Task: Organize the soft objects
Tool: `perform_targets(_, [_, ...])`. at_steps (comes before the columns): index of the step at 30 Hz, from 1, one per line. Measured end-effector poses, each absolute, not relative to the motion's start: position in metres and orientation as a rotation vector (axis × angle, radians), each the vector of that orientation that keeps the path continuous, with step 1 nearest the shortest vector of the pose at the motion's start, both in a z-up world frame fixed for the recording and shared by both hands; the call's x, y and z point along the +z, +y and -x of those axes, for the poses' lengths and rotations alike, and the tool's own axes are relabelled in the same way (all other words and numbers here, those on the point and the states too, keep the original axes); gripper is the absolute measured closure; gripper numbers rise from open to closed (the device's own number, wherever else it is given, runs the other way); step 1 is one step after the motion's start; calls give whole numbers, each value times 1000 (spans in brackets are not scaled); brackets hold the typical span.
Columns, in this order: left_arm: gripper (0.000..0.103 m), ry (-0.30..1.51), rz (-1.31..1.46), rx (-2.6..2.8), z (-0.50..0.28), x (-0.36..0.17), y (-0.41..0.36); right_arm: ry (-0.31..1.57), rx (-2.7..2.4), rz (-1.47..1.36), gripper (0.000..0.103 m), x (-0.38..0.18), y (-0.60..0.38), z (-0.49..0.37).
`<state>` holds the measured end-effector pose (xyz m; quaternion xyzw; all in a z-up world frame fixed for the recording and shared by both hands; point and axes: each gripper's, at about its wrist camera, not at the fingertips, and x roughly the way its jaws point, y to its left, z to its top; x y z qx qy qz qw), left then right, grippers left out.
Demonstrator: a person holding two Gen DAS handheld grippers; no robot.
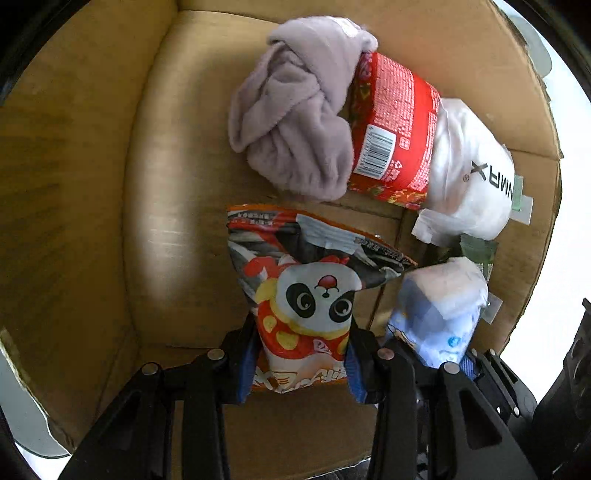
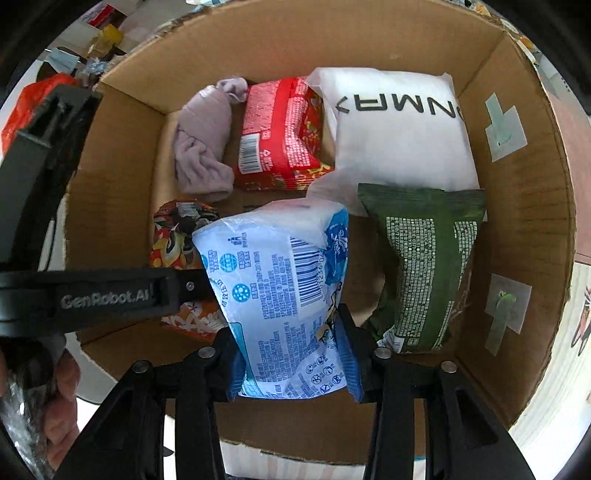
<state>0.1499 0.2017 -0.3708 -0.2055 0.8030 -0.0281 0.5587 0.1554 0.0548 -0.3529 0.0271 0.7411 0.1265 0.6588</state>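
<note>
A panda-print snack bag [image 1: 314, 295] hangs over the floor of a cardboard box [image 1: 166, 184], and my left gripper [image 1: 299, 365] is shut on its lower end. A blue-and-white tissue pack [image 2: 280, 280] sits between the pads of my right gripper [image 2: 291, 365], which is shut on it, just above the box floor. That pack [image 1: 439, 306] also shows at the lower right of the left wrist view. In the box lie a purple fleece cloth [image 2: 203, 140], a red packet [image 2: 280, 136], a white pillow pack [image 2: 402, 129] and a green packet [image 2: 424, 266]. A left gripper finger [image 2: 184, 286] crosses in from the left, over the panda bag [image 2: 177, 229].
The box walls [image 2: 517, 221] rise on all sides and carry tape patches [image 2: 506, 125]. The left half of the box floor is bare cardboard. Outside the box at the upper left lie an orange bag [image 2: 33, 99] and small clutter [image 2: 110, 35]. A person's hand [image 2: 62, 406] holds the left gripper.
</note>
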Motion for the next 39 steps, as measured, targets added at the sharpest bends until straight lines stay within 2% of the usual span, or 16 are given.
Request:
perform_targets(3, [62, 1915, 457, -59, -153, -369, 199, 1690, 278, -72, 45, -360, 55, -162])
perform_targets(4, [56, 1917, 445, -60, -153, -366, 197, 1693, 274, -81, 38, -358, 55, -161])
perform_targets(5, [50, 1905, 420, -58, -153, -361, 196, 1693, 280, -84, 35, -357, 52, -164])
perform_targets(6, [48, 1892, 396, -52, -154, -356, 195, 1688, 282, -81, 33, -354, 52, -164])
perform_targets(8, [44, 1854, 333, -34, -154, -341, 193, 1665, 271, -71, 32, -342, 50, -161])
perform_targets(10, [42, 1817, 315, -28, -152, -325, 193, 1651, 268, -69, 27, -332, 49, -159])
perform_targets(18, [41, 1636, 222, 23, -122, -250, 190, 1569, 260, -33, 26, -281, 30, -133])
perform_targets(21, [37, 1570, 199, 45, -102, -226, 192, 1538, 260, -35, 21, -258, 26, -122])
perform_targets(24, [30, 1505, 161, 64, -83, -205, 195, 1500, 255, -30, 15, -238, 21, -110])
perform_targets(26, [12, 1475, 130, 74, -80, -203, 195, 1476, 250, -25, 9, -225, 18, -100])
perform_targets(28, [7, 1439, 117, 88, -71, -194, 195, 1447, 242, -18, 0, -215, 17, -92])
perform_targets(30, [4, 1412, 115, 84, -63, -187, 194, 1408, 217, 1, 0, -203, 15, -84])
perform_targets(39, [2, 1291, 114, 136, -31, -148, 192, 1278, 173, 23, 0, -148, 2, -47])
